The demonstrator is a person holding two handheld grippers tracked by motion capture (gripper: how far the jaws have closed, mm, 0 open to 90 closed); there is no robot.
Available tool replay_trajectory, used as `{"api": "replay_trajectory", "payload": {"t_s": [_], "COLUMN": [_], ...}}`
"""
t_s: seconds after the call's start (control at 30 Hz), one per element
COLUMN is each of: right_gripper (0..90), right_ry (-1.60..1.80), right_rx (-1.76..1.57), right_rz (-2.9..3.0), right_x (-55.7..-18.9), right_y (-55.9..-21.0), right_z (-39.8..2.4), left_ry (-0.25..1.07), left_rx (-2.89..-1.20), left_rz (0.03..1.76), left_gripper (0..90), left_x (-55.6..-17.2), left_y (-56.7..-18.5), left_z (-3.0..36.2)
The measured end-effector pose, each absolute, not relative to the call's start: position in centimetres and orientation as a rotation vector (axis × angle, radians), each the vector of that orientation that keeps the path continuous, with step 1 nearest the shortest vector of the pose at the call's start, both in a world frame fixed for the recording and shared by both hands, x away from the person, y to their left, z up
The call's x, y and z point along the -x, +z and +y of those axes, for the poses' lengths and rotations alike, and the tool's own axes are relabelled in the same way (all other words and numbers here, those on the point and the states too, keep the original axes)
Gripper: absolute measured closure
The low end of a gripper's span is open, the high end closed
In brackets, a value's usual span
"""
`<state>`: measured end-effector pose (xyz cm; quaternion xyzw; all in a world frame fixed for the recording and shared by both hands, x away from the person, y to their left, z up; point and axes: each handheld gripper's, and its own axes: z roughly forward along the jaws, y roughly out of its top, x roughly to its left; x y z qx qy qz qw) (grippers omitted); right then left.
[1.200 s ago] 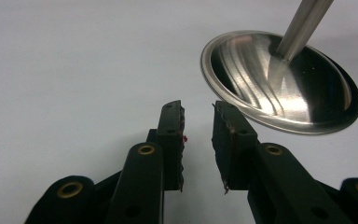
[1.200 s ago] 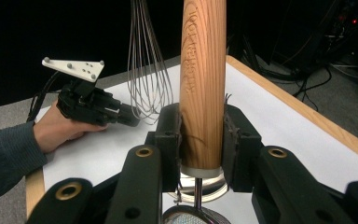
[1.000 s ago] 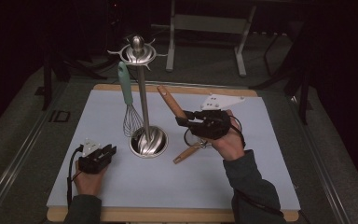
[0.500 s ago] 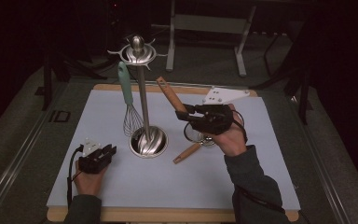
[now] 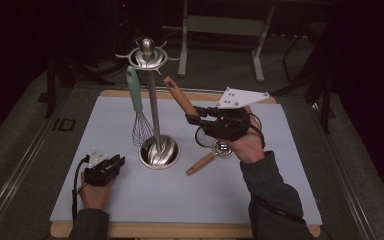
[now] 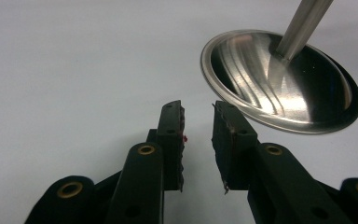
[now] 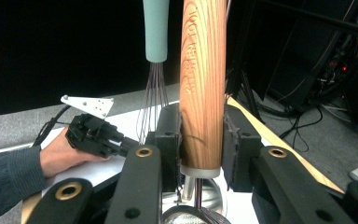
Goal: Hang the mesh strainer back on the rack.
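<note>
Right gripper [image 7: 200,135] clamps wooden handle [image 7: 203,84]; left gripper [image 6: 198,135] agape

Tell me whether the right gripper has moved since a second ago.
Yes. The right gripper, shut on the wooden handle, has risen toward the top of the steel stand in the high view.

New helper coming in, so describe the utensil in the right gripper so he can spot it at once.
Start at the steel stand in the middle of the mat. Just to its right, the right gripper clamps a wooden handle that slants up toward the stand's top. Unlike the whisk with its green handle hanging on the stand, and the other wooden-handled tool lying flat on the mat, this one is lifted.
</note>
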<state>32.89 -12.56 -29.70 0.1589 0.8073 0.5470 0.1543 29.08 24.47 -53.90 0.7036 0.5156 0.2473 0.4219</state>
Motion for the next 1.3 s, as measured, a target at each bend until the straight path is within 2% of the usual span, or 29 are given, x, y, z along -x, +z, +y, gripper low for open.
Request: {"api": "replay_trajectory", "payload": {"t_s": [0.87, 1.3], "right_gripper": [71.0, 71.0], "right_ry": [1.641, 1.637], "right_rx": [-0.379, -0.387], "right_rz": [2.264, 2.285], "right_x": [-32.3, -33.7], "right_y": [-28.1, -28.6], "right_z": [-12.3, -10.7], "left_ry": [0.622, 0.618], "left_rx": [-1.764, -1.763], "left_rz": [1.290, 1.291], "left_gripper": [73.0, 73.0], "left_x": [-29.1, -29.1], "left_y": [-53.9, -53.9], "left_z": [24.5, 24.5]}}
